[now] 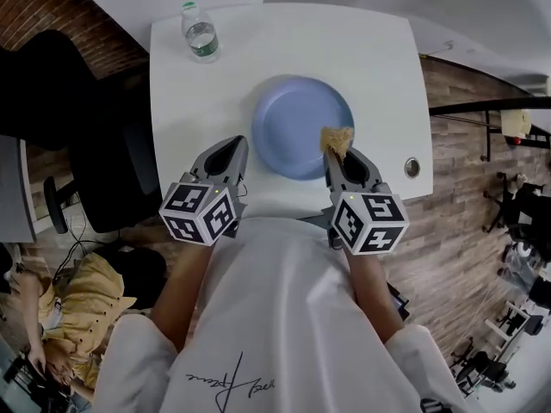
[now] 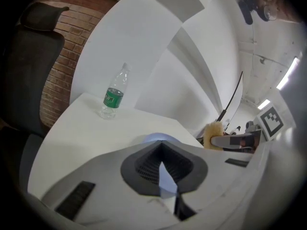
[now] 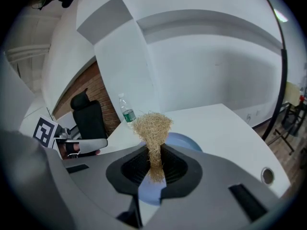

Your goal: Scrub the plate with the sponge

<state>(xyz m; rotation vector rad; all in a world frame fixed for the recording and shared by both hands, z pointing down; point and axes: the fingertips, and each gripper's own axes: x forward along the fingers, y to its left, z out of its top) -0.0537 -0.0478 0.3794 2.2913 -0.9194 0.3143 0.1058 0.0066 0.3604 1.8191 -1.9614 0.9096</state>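
Observation:
A round blue plate (image 1: 297, 126) lies on the white table (image 1: 379, 67), near its front edge. My right gripper (image 1: 337, 151) is shut on a straw-coloured fibrous sponge (image 1: 337, 138) that hangs over the plate's right rim. In the right gripper view the sponge (image 3: 152, 126) sticks up from between the jaws, above the plate (image 3: 186, 140). My left gripper (image 1: 234, 148) sits just left of the plate, jaws together with nothing in them. Its own view shows the plate (image 2: 156, 139) just beyond the jaw tips and the sponge (image 2: 212, 129) to the right.
A clear water bottle (image 1: 200, 34) with a green label stands at the table's far left corner. A round cable hole (image 1: 412, 167) is near the front right edge. A black office chair (image 1: 112, 170) stands left of the table.

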